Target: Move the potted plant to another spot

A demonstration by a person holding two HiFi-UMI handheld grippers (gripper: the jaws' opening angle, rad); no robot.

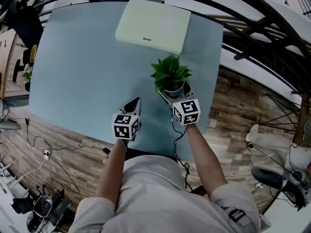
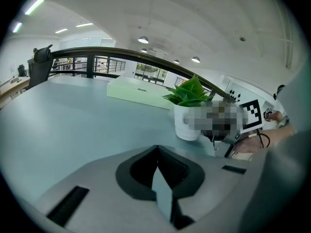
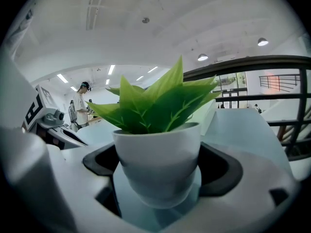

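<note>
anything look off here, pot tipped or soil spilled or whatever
Nothing stands out. The potted plant is upright, with the right gripper closed on the pot's sides, and no soil shows on the table. The pale green box lies flat beyond it. The left gripper is shut and empty.

Pretty sure this is a big open-plan office or lab floor. There's a curved black metal railing (image 1: 252, 28) from 12 to 3 o'clock of the pale blue tabletop (image 1: 87, 57), a wood-plank floor (image 1: 233, 101), and loose black cables (image 1: 58, 149) at 8 o'clock. Overhead are round recessed ceiling lights (image 2: 143, 40) and long strip lights (image 2: 34, 6), with a standing person (image 3: 80, 108) far off.
</note>
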